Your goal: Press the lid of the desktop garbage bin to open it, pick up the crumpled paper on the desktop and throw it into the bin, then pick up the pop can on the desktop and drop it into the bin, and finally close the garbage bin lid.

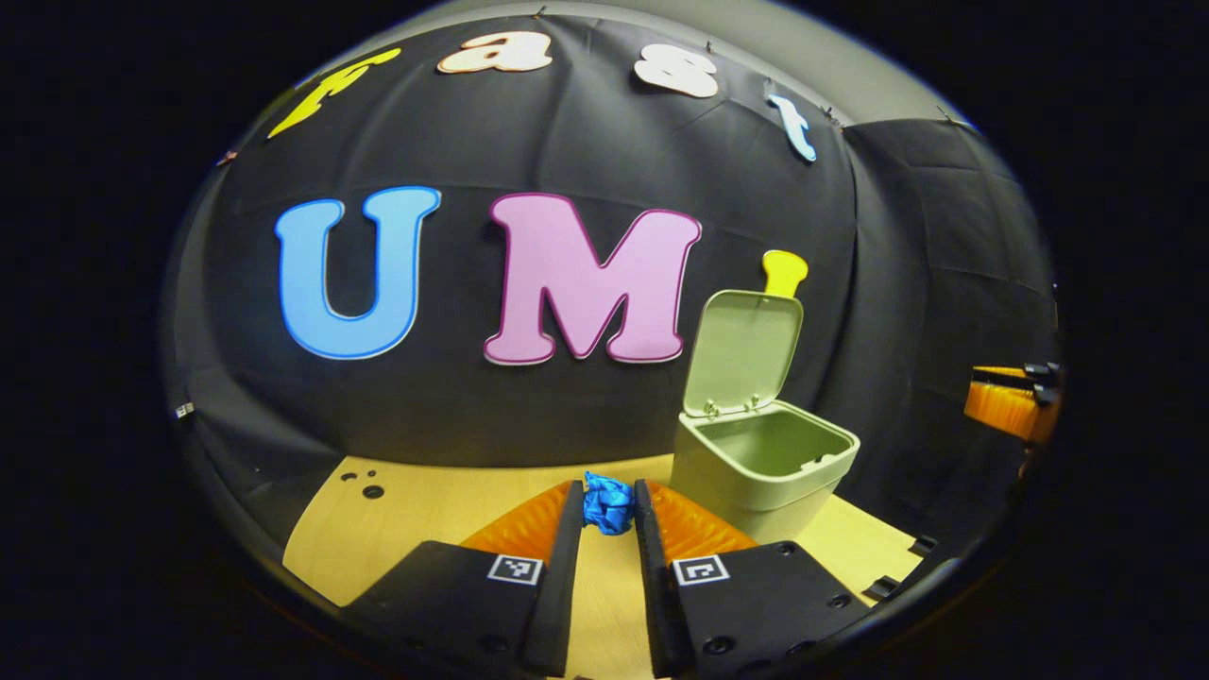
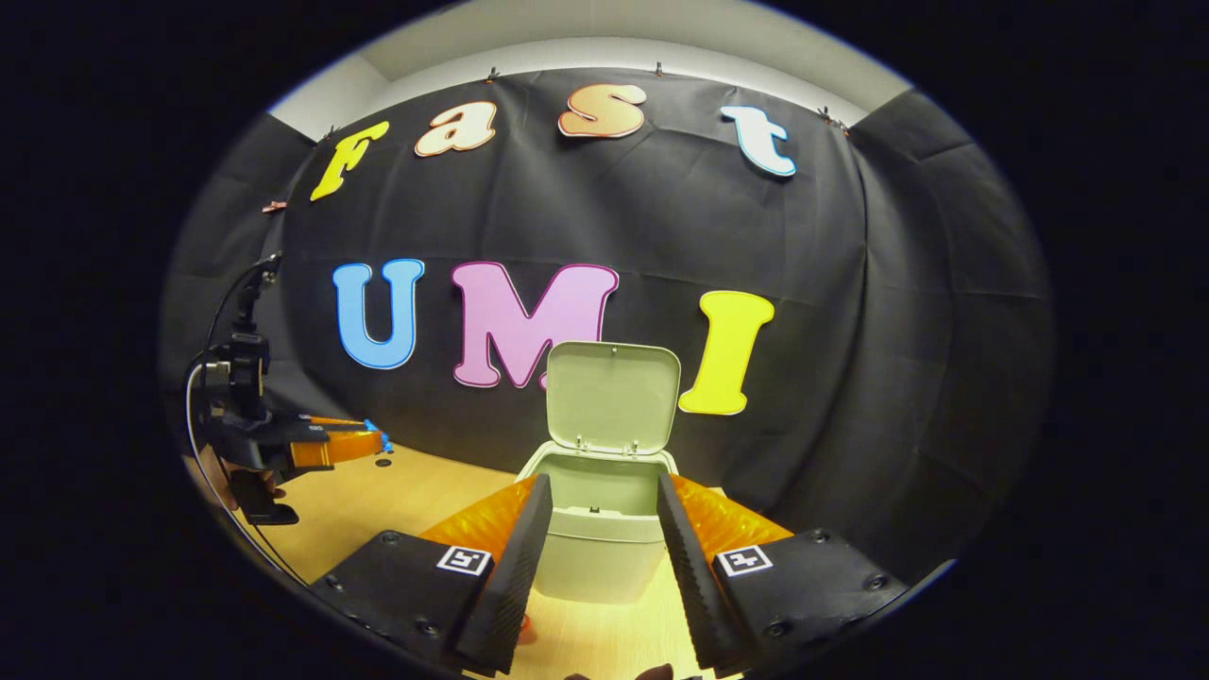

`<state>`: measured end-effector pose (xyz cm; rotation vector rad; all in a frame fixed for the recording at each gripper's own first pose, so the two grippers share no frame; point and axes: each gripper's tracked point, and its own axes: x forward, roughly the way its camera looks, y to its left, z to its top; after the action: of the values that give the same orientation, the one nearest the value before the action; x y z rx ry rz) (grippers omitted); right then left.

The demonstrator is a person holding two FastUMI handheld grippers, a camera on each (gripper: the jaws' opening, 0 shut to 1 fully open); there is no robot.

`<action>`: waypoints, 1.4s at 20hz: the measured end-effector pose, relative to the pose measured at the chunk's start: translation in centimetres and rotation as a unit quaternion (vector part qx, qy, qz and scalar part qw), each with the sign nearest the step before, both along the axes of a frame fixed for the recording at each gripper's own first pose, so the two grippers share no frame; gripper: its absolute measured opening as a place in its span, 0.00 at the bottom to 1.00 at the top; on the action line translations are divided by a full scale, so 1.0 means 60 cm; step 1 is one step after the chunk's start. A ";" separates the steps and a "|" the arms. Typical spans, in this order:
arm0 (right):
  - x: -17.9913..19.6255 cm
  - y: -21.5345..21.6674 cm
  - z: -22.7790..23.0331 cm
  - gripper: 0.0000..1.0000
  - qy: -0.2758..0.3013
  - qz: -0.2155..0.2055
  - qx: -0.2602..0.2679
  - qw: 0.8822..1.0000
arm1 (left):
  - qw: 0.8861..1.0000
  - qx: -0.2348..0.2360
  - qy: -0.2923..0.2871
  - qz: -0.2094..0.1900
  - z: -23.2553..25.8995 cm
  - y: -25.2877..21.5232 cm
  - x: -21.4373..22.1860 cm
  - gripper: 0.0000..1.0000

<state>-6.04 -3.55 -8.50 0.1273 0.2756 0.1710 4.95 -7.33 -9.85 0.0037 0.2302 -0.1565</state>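
A blue crumpled paper [image 1: 607, 504] is pinched between the tips of my left gripper [image 1: 607, 491], which is shut on it above the wooden desktop [image 1: 425, 515]. The pale green bin [image 1: 763, 467] stands to the right of the paper, its lid [image 1: 743, 351] tilted up and its inside bare. In the right gripper view the bin [image 2: 597, 543] sits straight ahead with its lid [image 2: 614, 397] raised. My right gripper [image 2: 597, 496] is open, its fingers framing the bin's front. The left gripper [image 2: 376, 440] hovers at far left with a bit of blue paper [image 2: 372, 427] at its tips.
Black cloth walls close in behind and to the right of the bin. A few small dark holes [image 1: 372, 491] mark the desktop at left. The other gripper [image 1: 1013, 404] pokes in at the far right edge. A small reddish thing [image 2: 525, 627] lies low by my right gripper's left finger.
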 end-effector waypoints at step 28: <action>-0.027 -0.079 -0.030 0.72 0.016 -0.097 -0.009 0.995 | 0.984 0.050 0.024 -0.169 -0.093 -0.283 0.197 0.38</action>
<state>-7.66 -8.30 -10.28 0.1374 0.2957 -0.0265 16.78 -24.29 -15.46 0.1397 0.2853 -0.4841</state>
